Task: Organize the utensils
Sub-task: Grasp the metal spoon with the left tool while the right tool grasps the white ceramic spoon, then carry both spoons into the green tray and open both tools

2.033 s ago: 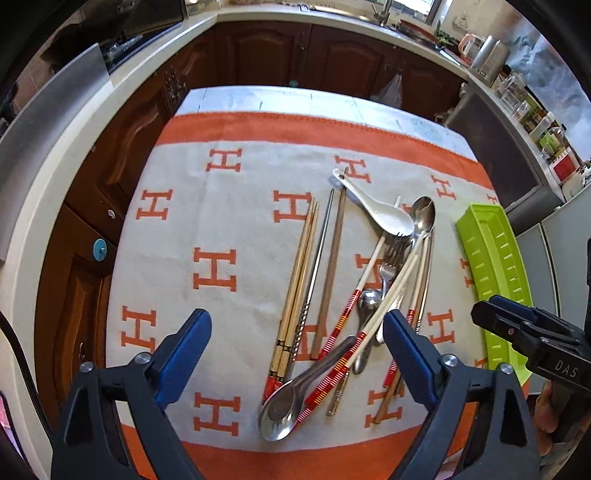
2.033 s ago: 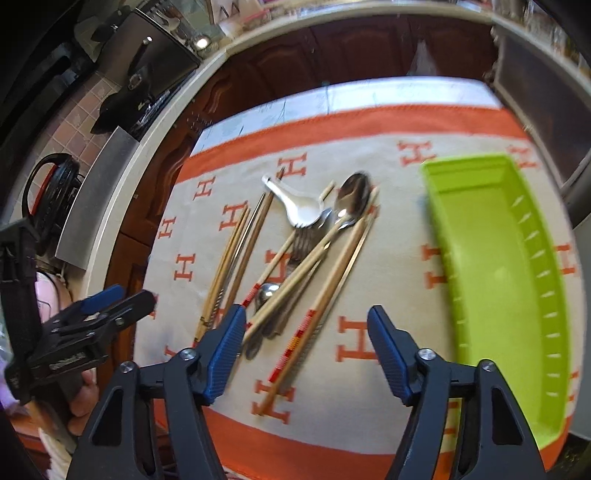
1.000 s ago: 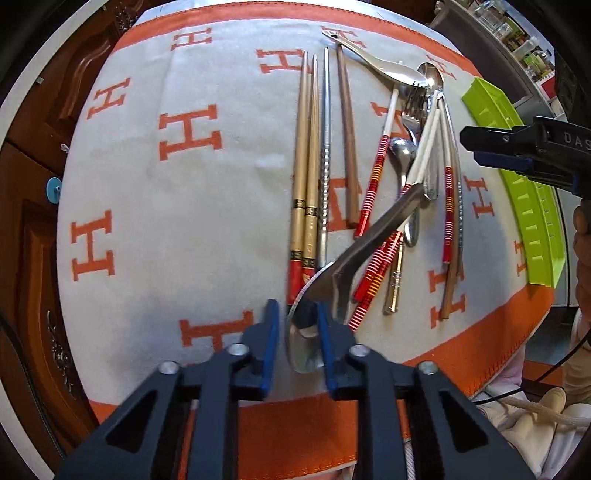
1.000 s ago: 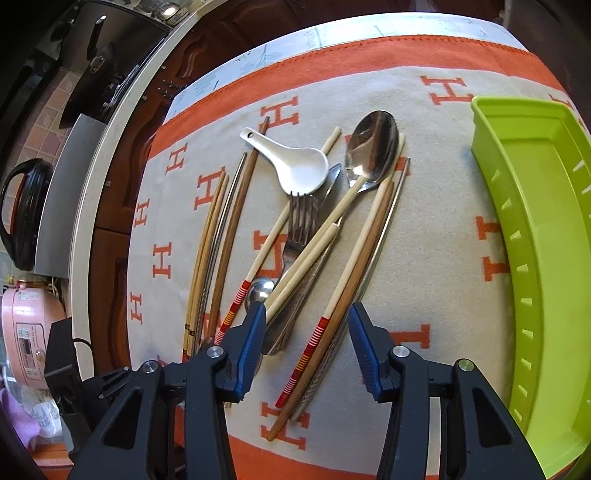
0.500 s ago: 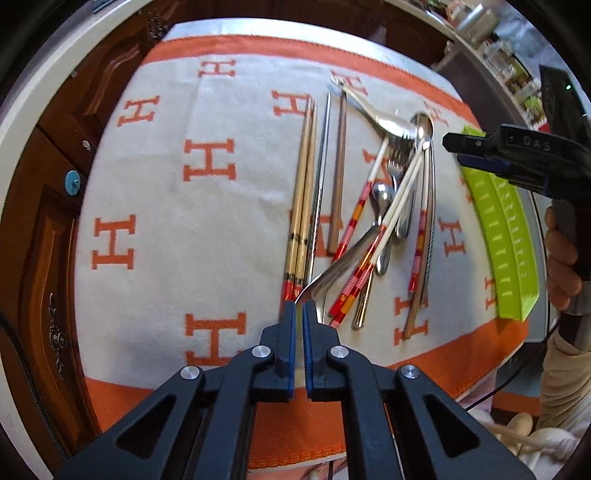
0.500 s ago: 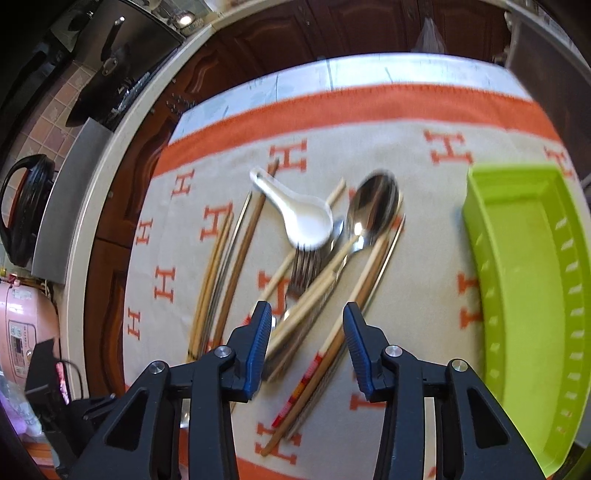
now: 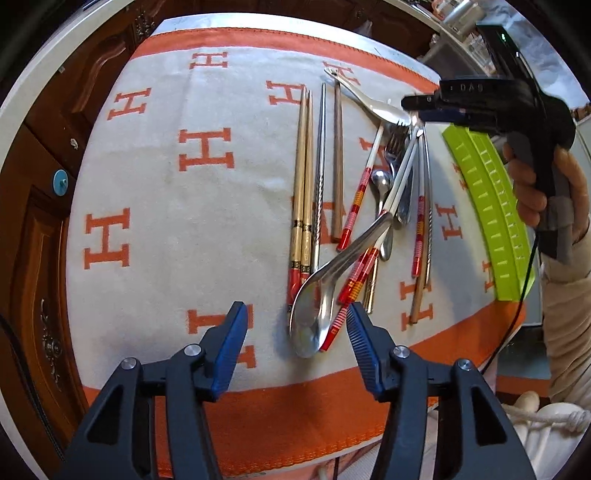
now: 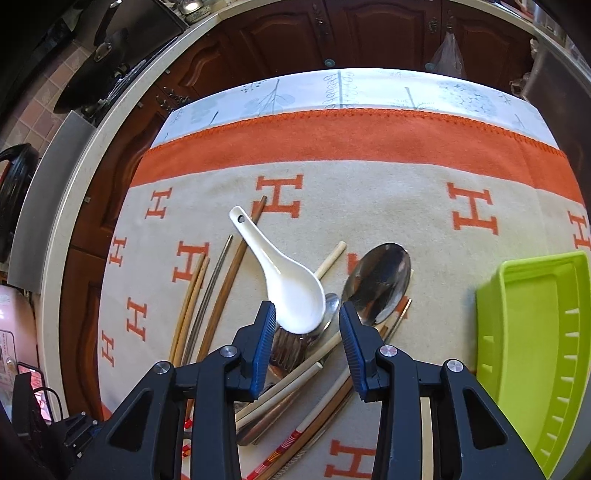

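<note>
Where ribbed pads [image 8: 264,347] part, glossy ceramic spoon [image 8: 291,291] curves.

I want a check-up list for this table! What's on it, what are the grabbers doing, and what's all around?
Surface: cloth with orange H letters and orange border, covering the table.
Job's things: chopsticks, metal spoon, white spoon, big spoon and fork lie in a loose pile; green tray is empty in the part seen.
Clutter: nothing seen.
Grippers: left gripper open, jaws just opened, metal spoon's bowl lying between them untouched; right gripper open, jaws just narrowing, over the white spoon's bowl.
Cables: black cable hangs from the right gripper's handle.
Surroundings: dark wooden cabinets, pale counter edge.
</note>
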{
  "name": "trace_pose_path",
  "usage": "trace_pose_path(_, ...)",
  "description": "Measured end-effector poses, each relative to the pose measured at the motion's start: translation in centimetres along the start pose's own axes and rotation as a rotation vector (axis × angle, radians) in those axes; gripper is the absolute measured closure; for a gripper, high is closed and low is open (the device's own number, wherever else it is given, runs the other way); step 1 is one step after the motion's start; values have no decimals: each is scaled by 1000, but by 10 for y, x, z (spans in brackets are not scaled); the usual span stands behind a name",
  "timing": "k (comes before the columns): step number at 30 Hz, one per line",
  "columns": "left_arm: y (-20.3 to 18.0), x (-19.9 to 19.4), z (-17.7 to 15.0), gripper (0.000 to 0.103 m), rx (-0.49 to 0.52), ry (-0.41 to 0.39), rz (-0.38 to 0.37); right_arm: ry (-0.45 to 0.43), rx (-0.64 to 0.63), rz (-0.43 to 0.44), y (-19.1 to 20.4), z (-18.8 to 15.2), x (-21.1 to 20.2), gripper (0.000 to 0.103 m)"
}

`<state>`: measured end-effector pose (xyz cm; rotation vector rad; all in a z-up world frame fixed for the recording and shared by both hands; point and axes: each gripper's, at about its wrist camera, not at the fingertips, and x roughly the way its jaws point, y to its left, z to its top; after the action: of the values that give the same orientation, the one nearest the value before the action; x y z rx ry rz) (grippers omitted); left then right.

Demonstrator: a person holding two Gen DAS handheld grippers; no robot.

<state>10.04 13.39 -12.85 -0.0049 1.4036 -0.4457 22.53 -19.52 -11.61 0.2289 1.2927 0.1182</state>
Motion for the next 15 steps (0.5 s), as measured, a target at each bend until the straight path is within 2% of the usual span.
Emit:
trace_pose_path(1, -3, 5, -1, 69, 19, 15, 4, -5, -5, -2, 3, -1, 1, 66)
trace_pose_path(2, -5, 10, -2, 83, 31, 38, 4, -9, -14, -7, 4, -1, 1, 66)
trace_pose_path(5, -9, 23, -5, 85, 46, 72, 3, -19, -40, -24, 8, 1, 1, 66)
trace_pose_path(8, -5, 29, -2, 93, 18, 79, -10, -22, -63, -38, 10, 4, 2, 66)
trace_pose_path(10, -2, 27, -2, 97, -12, 68, -30, -16, -77, -38, 10, 8, 7, 66)
trace_pose_path(15, -1, 19, -8, 102, -59, 38, -24, -11, -97, -48, 9, 24, 22, 66)
